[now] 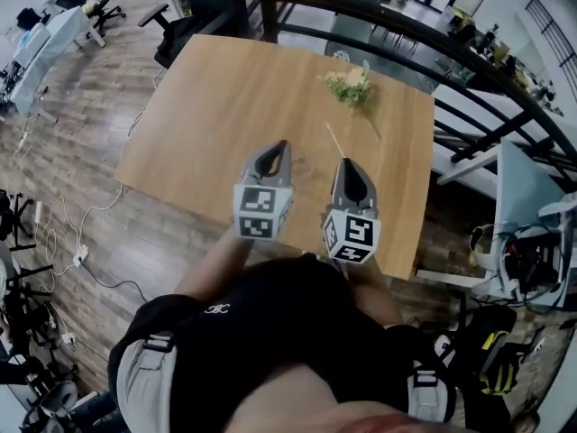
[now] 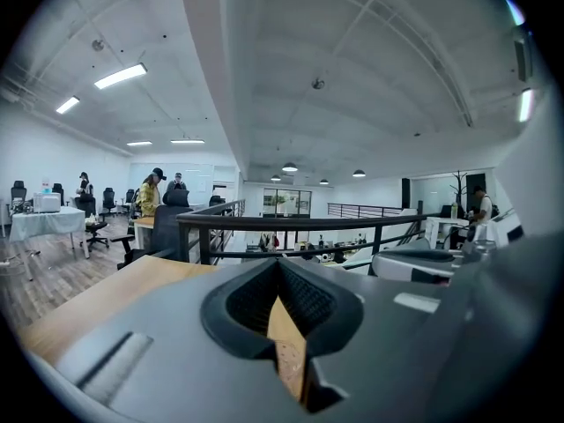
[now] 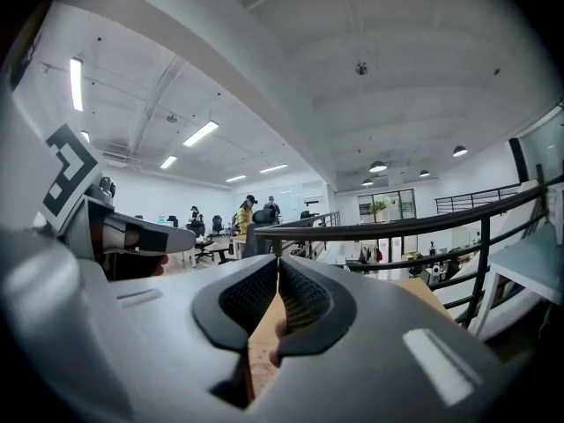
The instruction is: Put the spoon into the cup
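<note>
A thin pale spoon [image 1: 335, 140] lies on the wooden table [image 1: 207, 124], just beyond the tip of my right gripper [image 1: 345, 162]. A small round pale thing [image 1: 341, 56] at the table's far edge may be the cup; it is too small to tell. My left gripper [image 1: 282, 144] hovers over the table's middle, left of the spoon. Both grippers point away from me, side by side. In the left gripper view its jaws [image 2: 279, 263] meet at the tip with nothing between them. The right gripper [image 3: 278, 261] is shut and empty too. Neither gripper view shows spoon or cup.
A bunch of greenery and pale flowers [image 1: 350, 87] lies at the table's far right. A black railing [image 1: 379, 21] runs behind the table. Office chairs [image 1: 171, 39] stand at the far left corner. Cables [image 1: 63, 233] trail on the wooden floor to the left.
</note>
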